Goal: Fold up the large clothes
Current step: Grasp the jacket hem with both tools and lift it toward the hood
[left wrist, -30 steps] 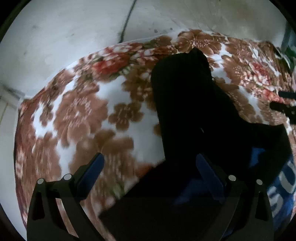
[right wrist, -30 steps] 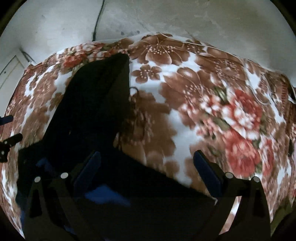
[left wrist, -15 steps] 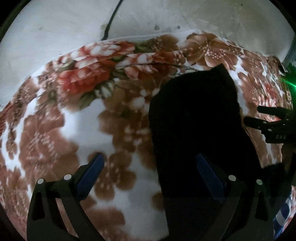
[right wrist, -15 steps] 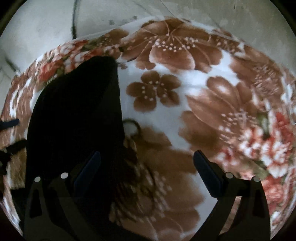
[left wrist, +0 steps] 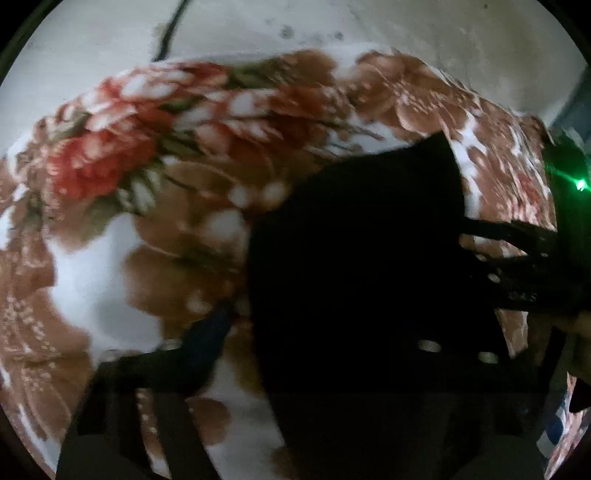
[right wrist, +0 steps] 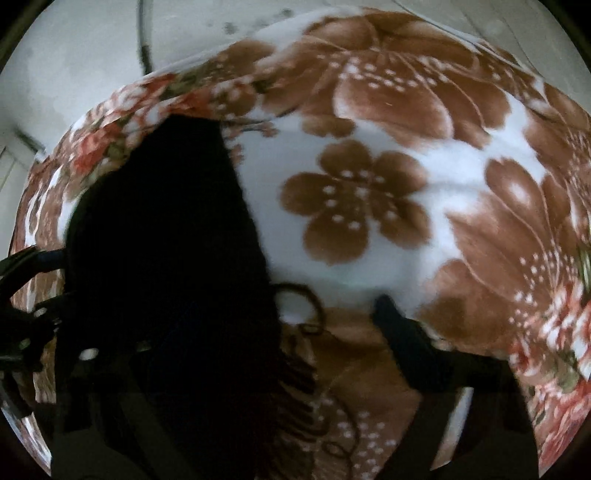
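Note:
A black garment (left wrist: 362, 266) lies on a floral blanket (left wrist: 110, 229), its narrow end pointing toward the far edge. My left gripper (left wrist: 314, 325) straddles the garment's left edge: the left finger (left wrist: 207, 336) is over the blanket, the right one is lost in the black cloth. The jaws are narrower than before; whether they pinch the cloth I cannot tell. In the right wrist view the garment (right wrist: 166, 258) fills the left half. My right gripper (right wrist: 258, 325) straddles its right edge, right finger (right wrist: 399, 325) over the blanket, jaws also narrowed.
The blanket's (right wrist: 369, 192) far edge meets a pale concrete floor (left wrist: 332, 26) with a dark cable (left wrist: 170, 29). Each gripper shows at the other view's side edge, right one (left wrist: 517, 258) in the left view, left one (right wrist: 22, 314) in the right view.
Both grippers have moved forward and down along the garment toward its far end. Both pairs of fingers have drawn closer together at the garment's two side edges.

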Tool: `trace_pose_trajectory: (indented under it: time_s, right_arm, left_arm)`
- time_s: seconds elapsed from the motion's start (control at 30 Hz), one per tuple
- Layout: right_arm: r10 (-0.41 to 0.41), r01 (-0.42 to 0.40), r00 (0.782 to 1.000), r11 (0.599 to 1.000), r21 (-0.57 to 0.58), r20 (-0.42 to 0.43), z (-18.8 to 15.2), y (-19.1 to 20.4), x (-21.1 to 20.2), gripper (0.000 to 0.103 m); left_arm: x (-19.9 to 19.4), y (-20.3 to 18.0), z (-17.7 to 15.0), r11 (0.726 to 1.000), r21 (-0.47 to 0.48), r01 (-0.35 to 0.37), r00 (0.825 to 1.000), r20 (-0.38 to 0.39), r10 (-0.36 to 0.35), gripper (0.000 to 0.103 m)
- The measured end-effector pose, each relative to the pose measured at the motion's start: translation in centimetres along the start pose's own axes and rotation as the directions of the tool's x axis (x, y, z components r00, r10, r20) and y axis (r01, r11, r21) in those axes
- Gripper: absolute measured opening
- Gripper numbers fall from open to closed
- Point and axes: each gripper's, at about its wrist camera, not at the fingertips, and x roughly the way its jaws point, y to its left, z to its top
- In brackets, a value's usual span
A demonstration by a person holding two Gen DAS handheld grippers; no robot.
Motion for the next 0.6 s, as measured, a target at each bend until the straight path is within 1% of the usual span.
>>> trace_pose_trajectory:
  time_s: [0.03, 0.07, 0.1, 0.13, 0.17, 0.23, 0.33, 0.4, 0.47, 0.5, 0.6]
  right_arm:
    - [-0.005, 0.004, 1.000, 0.999, -0.049, -0.001, -0.1, 0.9, 0.0, 0.053]
    - [-0.012, 0.012, 1.000, 0.997, -0.081, -0.001, -0.2, 1.5, -0.1, 0.031]
    - [-0.049, 0.050, 0.999, 0.991, -0.121, 0.018, -0.3, 2.3, -0.5, 0.019]
    - [-0.068, 0.071, 0.997, 0.986, -0.150, 0.029, -0.3, 2.8, -0.8, 0.014]
    - [-0.055, 0.058, 0.998, 0.986, -0.156, 0.028, -0.3, 2.9, -1.0, 0.010]
    - [-0.038, 0.041, 0.999, 0.989, -0.145, 0.026, -0.1, 2.7, -1.8, 0.008]
    - [-0.029, 0.035, 0.998, 0.990, -0.139, 0.047, 0.0, 2.3, -3.5, 0.007]
    - [-0.016, 0.028, 0.995, 0.990, -0.136, 0.094, -0.1, 2.5, -6.3, 0.006]
    - [-0.004, 0.025, 0.990, 0.988, -0.150, 0.138, -0.5, 3.2, -9.2, 0.006]
    - [0.002, 0.023, 0.987, 0.987, -0.158, 0.158, -0.9, 3.6, -10.7, 0.006]
    - [0.021, 0.012, 0.980, 0.986, -0.168, 0.196, -2.1, 4.8, -14.7, 0.005]
  left_arm:
    - [0.3, -0.3, -0.2, 1.000, 0.005, 0.011, 1.000, -0.007, -0.011, 0.046]
    - [0.4, -0.7, -0.4, 1.000, 0.011, 0.022, 1.000, -0.013, -0.022, 0.031]
    - [0.3, -1.1, -0.5, 1.000, 0.016, 0.024, 1.000, -0.009, -0.023, 0.023]
    - [0.3, -1.3, -0.5, 0.999, 0.015, 0.029, 1.000, -0.007, -0.028, 0.019]
    - [0.1, -1.5, -0.6, 0.999, 0.012, 0.030, 1.000, -0.003, -0.030, 0.013]
    - [-0.8, -1.8, -0.5, 0.999, 0.005, 0.040, 0.999, 0.015, -0.040, 0.009]
    - [-3.1, -2.5, -0.6, 0.999, 0.010, 0.049, 0.997, 0.060, -0.050, 0.007]
    - [-5.6, -3.2, -0.7, 0.998, 0.016, 0.055, 0.993, 0.101, -0.056, 0.007]
    - [-7.6, -3.8, -1.0, 0.998, 0.021, 0.051, 0.990, 0.129, -0.053, 0.007]
    - [-9.1, -4.3, -1.4, 0.998, 0.025, 0.060, 0.988, 0.143, -0.063, 0.007]
    - [-12.5, -5.5, -2.6, 0.997, 0.040, 0.064, 0.980, 0.184, -0.070, 0.007]
